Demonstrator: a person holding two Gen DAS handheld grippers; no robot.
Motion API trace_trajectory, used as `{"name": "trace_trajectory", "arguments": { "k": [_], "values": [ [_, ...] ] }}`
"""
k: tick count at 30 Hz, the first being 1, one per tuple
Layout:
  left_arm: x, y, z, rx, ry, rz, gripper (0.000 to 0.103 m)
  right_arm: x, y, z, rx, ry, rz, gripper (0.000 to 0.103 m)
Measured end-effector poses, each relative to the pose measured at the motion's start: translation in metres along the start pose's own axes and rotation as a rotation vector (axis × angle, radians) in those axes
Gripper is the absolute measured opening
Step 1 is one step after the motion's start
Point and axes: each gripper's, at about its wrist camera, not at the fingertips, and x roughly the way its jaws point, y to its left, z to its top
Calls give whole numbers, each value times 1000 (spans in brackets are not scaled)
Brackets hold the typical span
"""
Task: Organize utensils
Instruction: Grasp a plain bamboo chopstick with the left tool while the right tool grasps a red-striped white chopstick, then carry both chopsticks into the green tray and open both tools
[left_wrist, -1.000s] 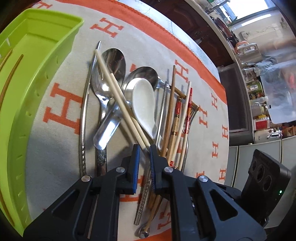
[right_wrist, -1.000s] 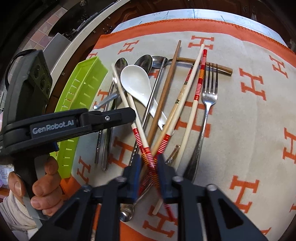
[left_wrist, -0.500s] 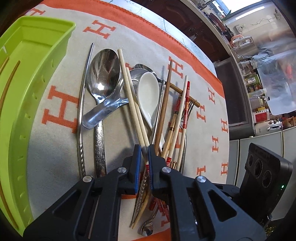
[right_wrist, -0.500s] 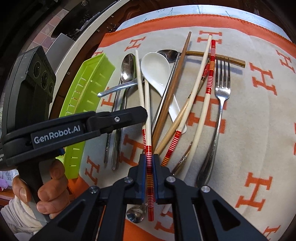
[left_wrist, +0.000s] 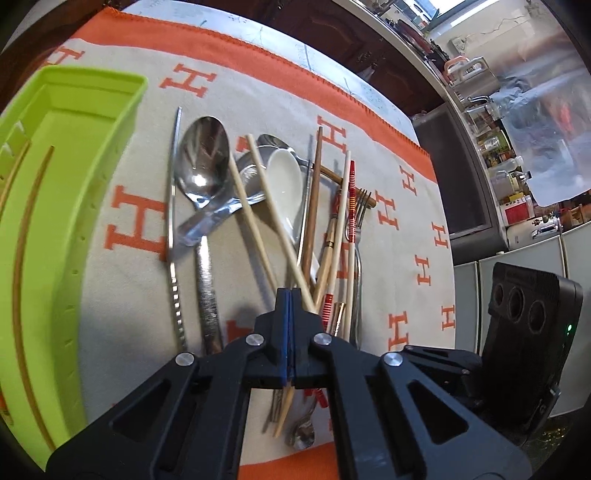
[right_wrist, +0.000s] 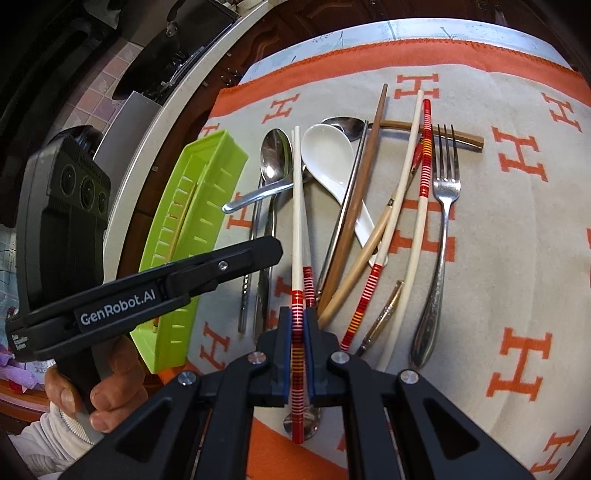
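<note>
Red-banded chopstick (right_wrist: 297, 221) newly clamped in right gripper (right_wrist: 297, 325)

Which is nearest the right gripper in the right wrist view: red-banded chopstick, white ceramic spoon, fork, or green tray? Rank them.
1. Red-banded chopstick: clamped in the right gripper.
2. White ceramic spoon: ahead, middle of the pile.
3. Fork to the right and green tray to the left: too close to call between them, and with the spoon the margin is small.

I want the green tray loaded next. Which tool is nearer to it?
Left. The left tool hovers right beside the green tray; the right tool sits over the utensil pile.
</note>
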Motion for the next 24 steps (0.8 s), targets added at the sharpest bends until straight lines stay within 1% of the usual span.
{"name": "trace_trajectory", "arguments": {
  "k": [3, 5, 10, 12, 15, 16, 17, 24],
  "values": [
    [-2, 6, -1, -14, 14, 25, 0, -5, 3, -2, -7, -21, -16, 5],
    [0, 11, -1, -33, 33, 3, 0, -9, 4, -2, -8, -33, -24, 5],
    [6, 14, 1, -79, 42, 1, 0, -17, -2, -5, 5, -51, -26, 5],
    [8, 15, 3, -91, 42, 5, 3, -18, -5, -6, 11, -53, -29, 5],
    [12, 13, 5, -91, 49, 6, 16, -18, -9, -8, 21, -51, -29, 5],
    [13, 11, 5, -92, 48, 6, 23, -18, -10, -8, 24, -52, -30, 5],
    [14, 10, 6, -93, 47, 10, 27, -18, -12, -8, 28, -52, -29, 5],
    [27, 9, 9, -104, 61, 38, 27, -19, -17, -9, 38, -55, -23, 5]
  ]
}}
